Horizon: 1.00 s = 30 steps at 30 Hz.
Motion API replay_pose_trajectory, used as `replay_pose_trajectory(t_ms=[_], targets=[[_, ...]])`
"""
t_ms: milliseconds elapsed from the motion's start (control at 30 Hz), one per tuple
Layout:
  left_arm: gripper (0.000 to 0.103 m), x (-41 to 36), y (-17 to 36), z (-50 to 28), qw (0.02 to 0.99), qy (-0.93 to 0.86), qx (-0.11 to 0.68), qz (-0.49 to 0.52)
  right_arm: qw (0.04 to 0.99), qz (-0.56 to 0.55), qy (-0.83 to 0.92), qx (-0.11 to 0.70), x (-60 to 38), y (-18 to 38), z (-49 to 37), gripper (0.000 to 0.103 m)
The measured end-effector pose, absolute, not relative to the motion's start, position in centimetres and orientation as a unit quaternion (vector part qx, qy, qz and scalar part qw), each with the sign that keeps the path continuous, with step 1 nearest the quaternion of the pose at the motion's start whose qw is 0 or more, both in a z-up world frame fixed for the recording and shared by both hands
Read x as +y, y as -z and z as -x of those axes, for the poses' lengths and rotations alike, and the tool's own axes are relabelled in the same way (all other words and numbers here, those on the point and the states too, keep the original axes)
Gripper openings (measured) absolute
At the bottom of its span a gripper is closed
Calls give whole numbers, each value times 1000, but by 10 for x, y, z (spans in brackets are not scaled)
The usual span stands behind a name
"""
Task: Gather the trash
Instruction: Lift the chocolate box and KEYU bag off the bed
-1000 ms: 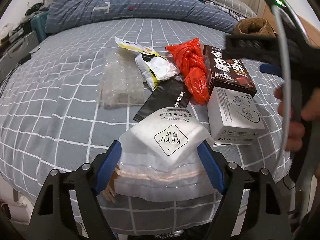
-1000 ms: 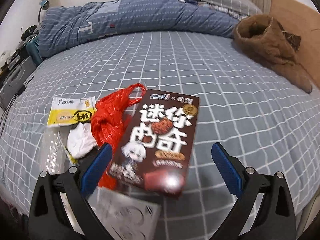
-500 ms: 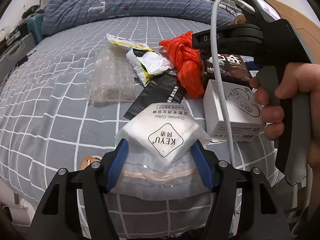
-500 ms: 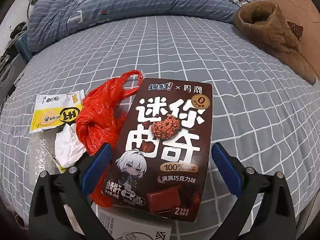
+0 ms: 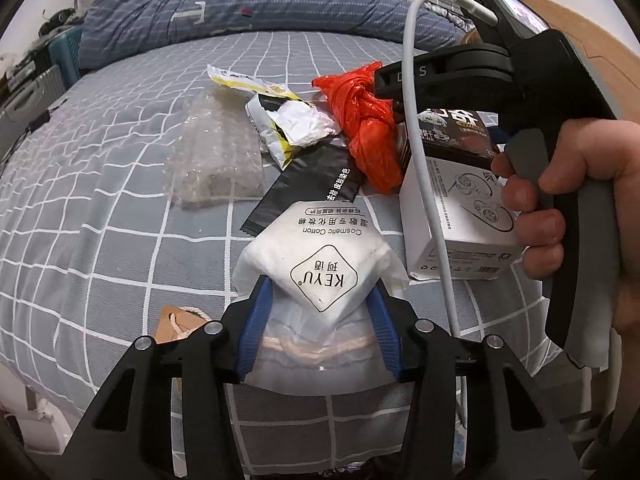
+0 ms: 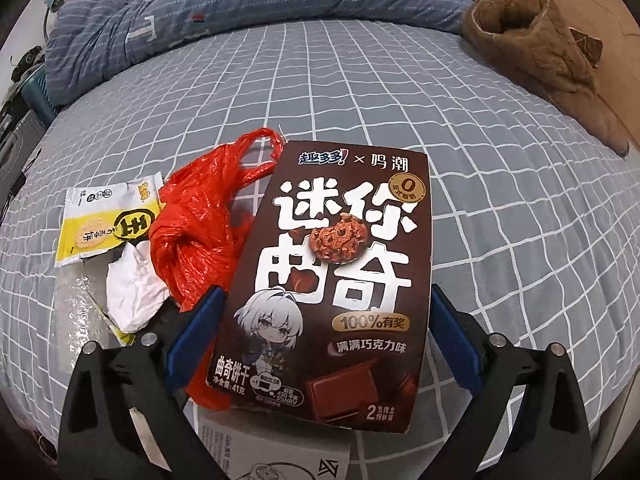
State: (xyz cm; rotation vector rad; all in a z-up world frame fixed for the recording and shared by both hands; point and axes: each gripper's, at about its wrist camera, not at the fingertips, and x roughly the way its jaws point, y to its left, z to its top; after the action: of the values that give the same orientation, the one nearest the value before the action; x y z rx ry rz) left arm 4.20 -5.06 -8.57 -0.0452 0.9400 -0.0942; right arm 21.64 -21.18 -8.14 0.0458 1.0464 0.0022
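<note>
Fingers of left gripper (image 5: 320,312) pinch the cotton pack (image 5: 320,268); right gripper (image 6: 324,344) spread, straddling the cookie box (image 6: 336,280).

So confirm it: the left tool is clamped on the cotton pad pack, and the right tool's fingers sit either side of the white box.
Not the white box. The right wrist view shows the right tool straddling the brown cookie box. The left tool does clamp the cotton pad pack.
</note>
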Motion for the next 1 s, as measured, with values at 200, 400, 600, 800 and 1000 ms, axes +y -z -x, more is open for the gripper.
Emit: replay_pose_trajectory(t_ms=[200, 400, 600, 800, 1000], targets=[[44, -50, 82, -42, 891, 45, 451, 25, 873, -18, 3, 488, -212, 77, -211, 93], [39, -52, 78, -42, 892, 48, 449, 17, 880, -21, 8, 475, -217, 68, -201, 93], [55, -57, 86, -44, 891, 30, 453, 1, 883, -27, 12, 469, -225, 62, -194, 93], [72, -55, 93, -48, 893, 6, 449, -4, 885, -30, 14, 463, -226, 57, -189, 93], [45, -61, 97, -48, 891, 27, 452, -16, 888, -23, 17, 460, -229, 56, -184, 93]])
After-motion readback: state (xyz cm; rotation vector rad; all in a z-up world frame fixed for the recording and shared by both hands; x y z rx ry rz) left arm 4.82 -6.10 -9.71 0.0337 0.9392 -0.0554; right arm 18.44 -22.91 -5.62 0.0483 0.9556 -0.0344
